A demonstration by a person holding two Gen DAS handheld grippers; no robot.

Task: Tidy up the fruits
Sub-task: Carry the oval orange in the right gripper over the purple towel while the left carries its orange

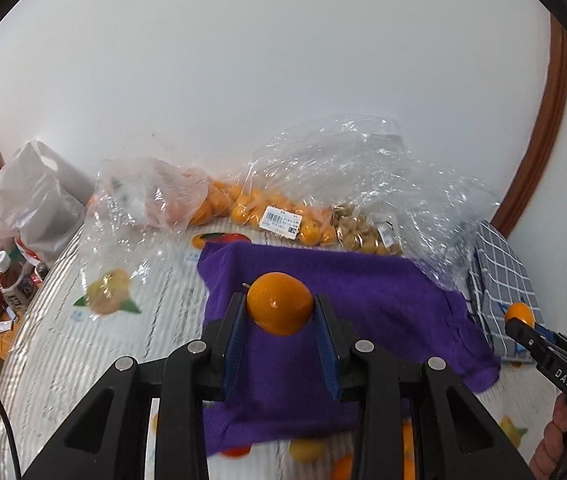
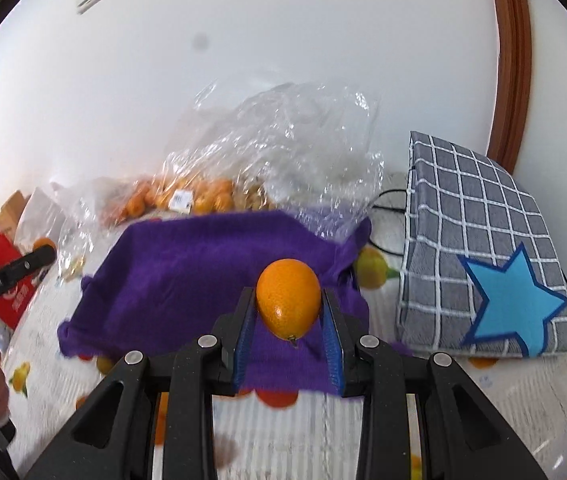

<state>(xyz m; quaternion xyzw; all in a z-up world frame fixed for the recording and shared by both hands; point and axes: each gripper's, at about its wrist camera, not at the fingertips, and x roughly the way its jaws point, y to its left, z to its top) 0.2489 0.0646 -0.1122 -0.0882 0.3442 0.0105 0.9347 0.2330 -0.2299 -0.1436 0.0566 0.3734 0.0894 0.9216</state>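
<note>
Your left gripper (image 1: 280, 312) pinches an orange kumquat (image 1: 279, 303) between its blue pads, held above the purple cloth (image 1: 363, 292); its long axis runs roughly across the jaws, stem nub pointing up and left. Your right gripper (image 2: 289, 312) clamps a second kumquat (image 2: 288, 298) over the same cloth, long axis near upright and slightly tilted, stem end pointing down toward the camera. In the left view the right gripper's body reads "DAS"; in the right view the left one reads "GenRobot.AI". Beside the cloth lies a grey checked cloth bag (image 2: 479, 248) with a blue star (image 2: 513, 300). Farther back, clear plastic bags (image 1: 347, 168) hold more kumquats under a white barcode label (image 1: 282, 222), its print too small to read, against the white wall
</note>
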